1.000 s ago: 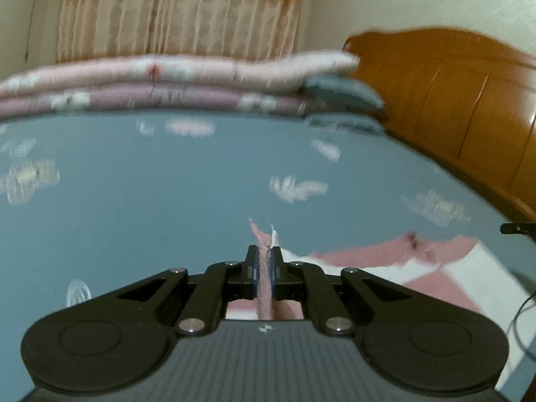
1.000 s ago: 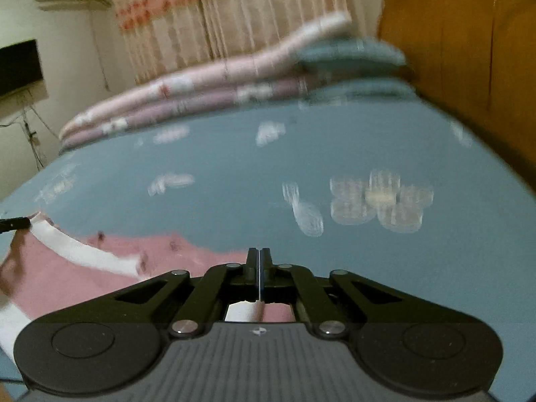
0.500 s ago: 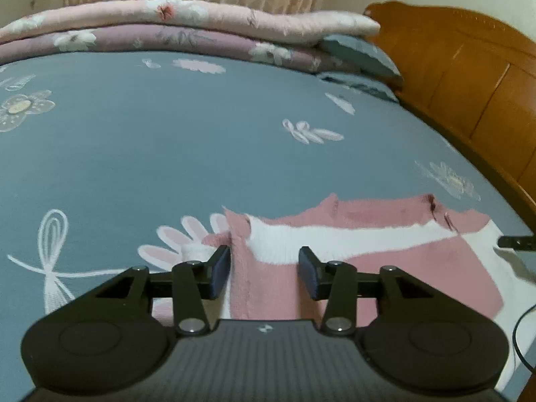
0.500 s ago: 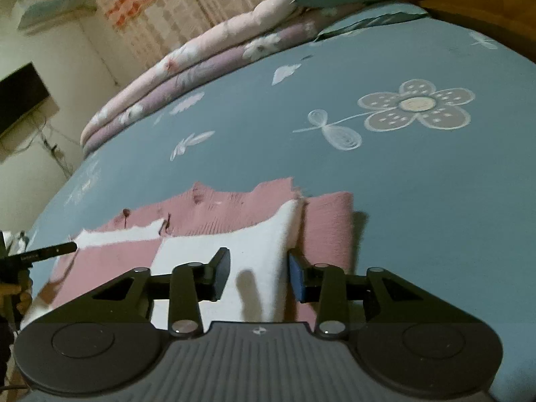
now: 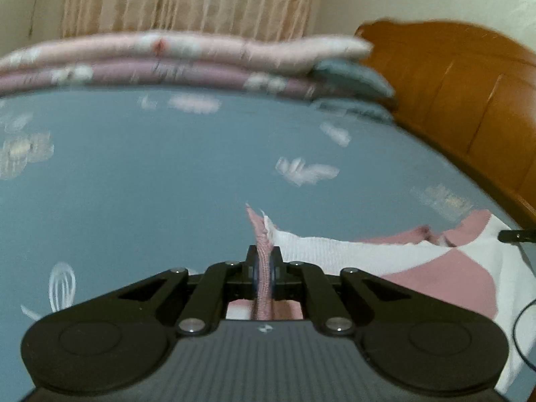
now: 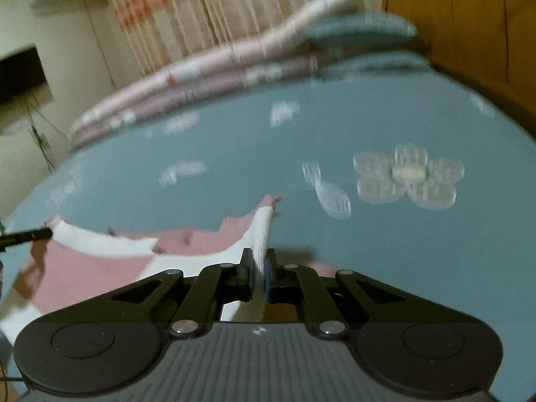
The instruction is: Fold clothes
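Observation:
A pink and white knit sweater (image 5: 418, 268) lies spread on the blue flowered bedsheet (image 5: 150, 174). My left gripper (image 5: 264, 268) has its jaws closing, and its pads pinch the sweater's pink left edge, which stands up in a ridge. In the right wrist view the same sweater (image 6: 100, 268) stretches off to the left. My right gripper (image 6: 258, 274) is closing too, with the white right edge pinched between its pads and raised off the sheet. Each view shows the other gripper's dark tip at the sweater's far side.
Folded pink quilts (image 5: 167, 60) and blue pillows (image 5: 351, 73) are stacked at the far end of the bed. A wooden headboard (image 5: 469, 100) runs along the right. A curtain (image 6: 201, 16) hangs behind, and a dark screen (image 6: 20, 73) is on the left wall.
Half a second ago both grippers stood open over the flat sweater. Both have now shut on its side edges and lifted them a little. The views have tilted up.

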Motion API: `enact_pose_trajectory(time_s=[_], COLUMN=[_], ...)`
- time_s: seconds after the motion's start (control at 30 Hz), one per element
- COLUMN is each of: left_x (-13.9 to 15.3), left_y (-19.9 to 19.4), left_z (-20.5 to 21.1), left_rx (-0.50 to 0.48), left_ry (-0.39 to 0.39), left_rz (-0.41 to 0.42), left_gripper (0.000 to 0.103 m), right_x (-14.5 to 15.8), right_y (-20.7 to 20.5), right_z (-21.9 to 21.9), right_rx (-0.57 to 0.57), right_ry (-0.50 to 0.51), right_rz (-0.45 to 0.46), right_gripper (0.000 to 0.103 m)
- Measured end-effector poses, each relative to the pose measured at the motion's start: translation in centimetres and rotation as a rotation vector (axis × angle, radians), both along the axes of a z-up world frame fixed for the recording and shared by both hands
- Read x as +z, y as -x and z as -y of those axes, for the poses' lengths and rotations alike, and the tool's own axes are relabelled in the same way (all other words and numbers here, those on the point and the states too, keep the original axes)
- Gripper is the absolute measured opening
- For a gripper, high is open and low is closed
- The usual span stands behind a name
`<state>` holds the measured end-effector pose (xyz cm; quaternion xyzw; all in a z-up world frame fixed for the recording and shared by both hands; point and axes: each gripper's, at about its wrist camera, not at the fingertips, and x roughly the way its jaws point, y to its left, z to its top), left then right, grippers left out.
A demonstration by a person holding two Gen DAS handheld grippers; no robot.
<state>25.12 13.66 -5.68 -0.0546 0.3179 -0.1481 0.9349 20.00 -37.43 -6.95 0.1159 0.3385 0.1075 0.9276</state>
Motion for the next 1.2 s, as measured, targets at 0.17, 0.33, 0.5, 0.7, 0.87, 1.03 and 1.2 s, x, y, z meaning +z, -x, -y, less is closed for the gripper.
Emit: enact_pose_trajectory(time_s=[0.17,0.33,0.5,0.7,0.87,1.03,1.2], left_x=[-2.5,-0.6,1.0,1.6,-0.4,-2.1,0.4], left_y=[-0.3,1.5,4.7,9.5,11.9,14.5,14.9], left_z=[-0.4,-1.1,-0.6,1.7,3.3,1.7,2.0], left_rx=[0.031,0.039,0.026,-0.082,-0.140,-0.099,-0.115], left_ry=[-0.012,-0.023,-0.036,0.006,0.000,-0.012,-0.066], left_rz=[-0.068,-0.031,0.004,0.023,-0.051,-0.099,-0.069], left_gripper=[0.012,0.031,0.036,0.042,0.043,0.044,0.041], right_x=[-2.6,-0.4,0.3,-1.7,-2.7,-3.3,-1.4], right_y=[0.2,3.9,9.0,14.6,15.6,17.3,17.4], right_z=[1.0,2.0,2.8,1.7,0.6,0.2,-0.5], right_rx=[-0.037,-0.058,-0.040,-0.029,0.005,0.033,0.033], right_ry=[-0.094,-0.152,-0.259,-0.281,-0.232,-0.176,-0.087], right_rz=[-0.070,-0.033,-0.048,-0.108,-0.138,-0.172,-0.134], right_gripper=[0.016,0.039,0.048,0.046,0.018,0.013,0.018])
